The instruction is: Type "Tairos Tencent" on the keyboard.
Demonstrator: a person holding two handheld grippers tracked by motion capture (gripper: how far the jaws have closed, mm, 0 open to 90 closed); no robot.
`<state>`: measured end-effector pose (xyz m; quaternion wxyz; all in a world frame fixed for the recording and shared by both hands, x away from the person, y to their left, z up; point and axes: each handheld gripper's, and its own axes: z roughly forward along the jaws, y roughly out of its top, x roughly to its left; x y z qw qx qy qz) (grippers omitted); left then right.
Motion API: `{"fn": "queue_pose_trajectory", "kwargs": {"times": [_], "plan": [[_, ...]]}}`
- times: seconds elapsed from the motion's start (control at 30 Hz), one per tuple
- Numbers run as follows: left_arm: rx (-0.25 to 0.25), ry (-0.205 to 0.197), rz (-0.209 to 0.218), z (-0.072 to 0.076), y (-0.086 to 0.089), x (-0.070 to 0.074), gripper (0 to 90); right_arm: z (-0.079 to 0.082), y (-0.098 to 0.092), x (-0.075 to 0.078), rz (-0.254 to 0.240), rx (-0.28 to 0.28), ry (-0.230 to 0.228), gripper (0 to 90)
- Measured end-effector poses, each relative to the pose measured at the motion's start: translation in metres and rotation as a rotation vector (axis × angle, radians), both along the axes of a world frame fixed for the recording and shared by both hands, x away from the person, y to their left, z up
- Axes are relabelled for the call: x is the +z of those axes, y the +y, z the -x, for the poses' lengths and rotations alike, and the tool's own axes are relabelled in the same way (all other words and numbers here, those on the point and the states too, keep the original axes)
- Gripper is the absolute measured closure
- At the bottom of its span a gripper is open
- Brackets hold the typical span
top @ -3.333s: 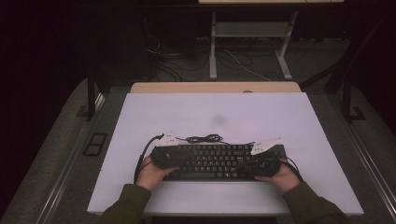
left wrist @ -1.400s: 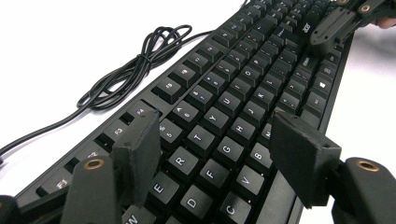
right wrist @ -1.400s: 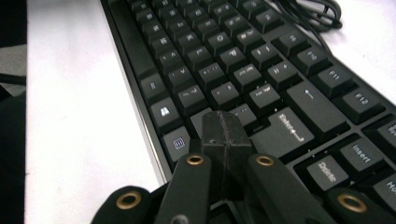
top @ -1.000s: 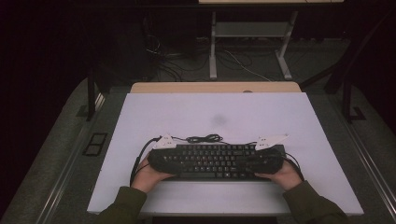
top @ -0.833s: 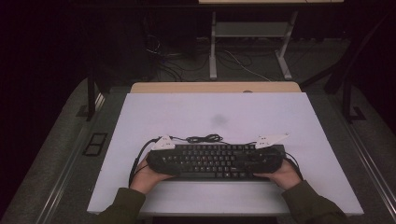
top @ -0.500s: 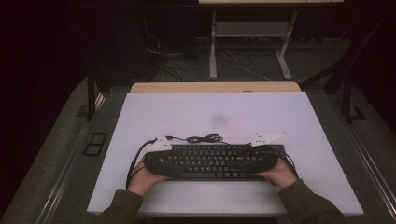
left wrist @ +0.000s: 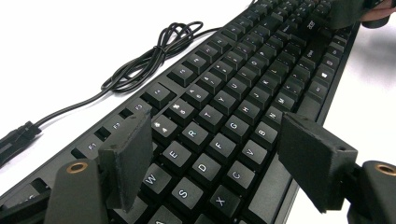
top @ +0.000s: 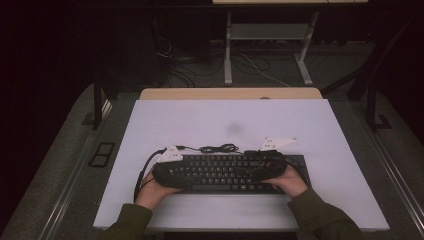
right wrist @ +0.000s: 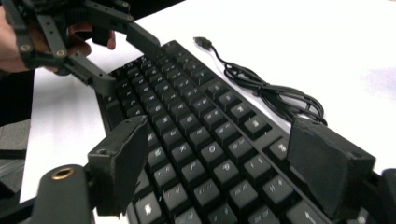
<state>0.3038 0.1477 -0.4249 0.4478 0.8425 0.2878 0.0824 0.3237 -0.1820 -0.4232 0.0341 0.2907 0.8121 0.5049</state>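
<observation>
- The left tongs point(left wrist: 210, 154) are seen at the left end of the keyboard point(top: 220, 172), with the jaws apart over the letter rows; whether a pad brushes the keys cannot quite be told.
- The right tongs point(right wrist: 224, 158) are held over the keyboard's right part. Their jaws have just been opening and are spread wide, with the keys below and between them but nothing clamped.
- The keyboard is laid flat on the worktop point(top: 200, 120), close to its near edge.
- The bundled cable point(top: 217, 148) is left loose just behind the keyboard.
- The step in hand is judged to be the letting-go after placing. Next, a clean lift of both tongs is called for, so that the keyboard is not dragged.
</observation>
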Motion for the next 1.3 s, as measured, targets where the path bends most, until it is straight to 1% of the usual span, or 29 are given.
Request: {"fn": "queue_pose_trajectory", "kwargs": {"times": [0.1,0.17,0.33,0.47,0.57,0.63,0.8,0.87,1.1,1.23,1.3], "plan": [[0.003,-0.001,0.001,0.0,0.001,0.001,26.6,-0.003,0.006,0.0,-0.011,-0.001,-0.004,19.3],[0.005,-0.003,0.001,0.0,0.001,0.001,26.9,-0.005,0.009,0.0,-0.016,-0.004,0.001,19.1],[0.016,-0.003,0.008,0.0,0.002,0.002,27.5,-0.01,0.018,0.001,-0.032,-0.009,-0.018,18.7],[0.017,-0.007,0.003,0.0,0.002,0.002,28.7,-0.012,0.02,0.002,-0.047,-0.019,-0.025,18.5],[0.021,-0.009,0.0,0.0,0.003,0.002,30.9,-0.012,0.019,0.003,-0.048,-0.02,-0.028,18.5],[0.027,-0.015,-0.007,0.0,0.004,0.003,33.9,-0.012,0.018,0.002,-0.05,-0.022,-0.025,18.4],[0.044,-0.025,-0.003,-0.001,0.006,0.005,43.2,-0.012,0.018,0.0,-0.043,-0.021,-0.022,18.4],[0.047,-0.031,-0.009,-0.002,0.008,0.005,47.0,-0.012,0.018,0.0,-0.043,-0.02,-0.023,18.4],[0.057,-0.028,-0.007,-0.005,0.011,0.005,61.0,-0.012,0.02,-0.001,-0.043,-0.016,-0.022,18.4],[0.059,-0.027,-0.007,-0.008,0.013,0.005,70.4,-0.012,0.02,-0.001,-0.043,-0.016,-0.021,18.3],[0.063,-0.026,0.0,-0.009,0.014,0.005,75.6,-0.012,0.02,-0.002,-0.044,-0.017,-0.022,18.3]]}}
